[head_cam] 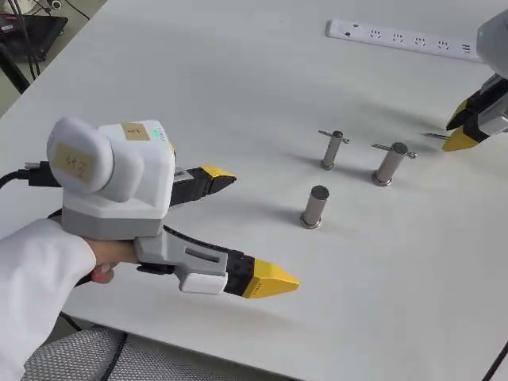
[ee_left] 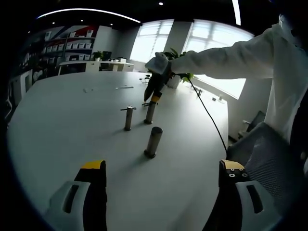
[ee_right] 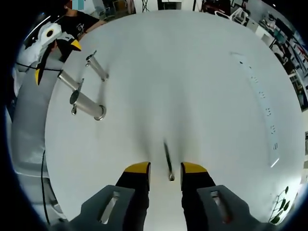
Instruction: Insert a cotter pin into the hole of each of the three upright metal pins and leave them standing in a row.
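Three upright metal pins stand on the white table [head_cam: 238,87]. The far-left pin [head_cam: 332,149] and the far-right pin [head_cam: 390,163] each carry a cotter pin through the top. The nearer pin [head_cam: 315,206] is bare; it stands straight ahead of my wide-open left gripper [head_cam: 246,230], as bare pin [ee_left: 154,141] in the left gripper view. My right gripper [ee_right: 166,169] is low at the table, right of the pins, open, its jaws straddling a loose cotter pin [ee_right: 168,161] without touching it. That cotter pin [head_cam: 435,136] pokes out beside the right gripper [head_cam: 463,128].
A white power strip [head_cam: 397,37] lies at the table's far edge. A mesh chair [head_cam: 87,353] sits below the near edge. A black cable [ee_left: 207,113] trails from the right gripper across the table. Shelves and windows stand far behind.
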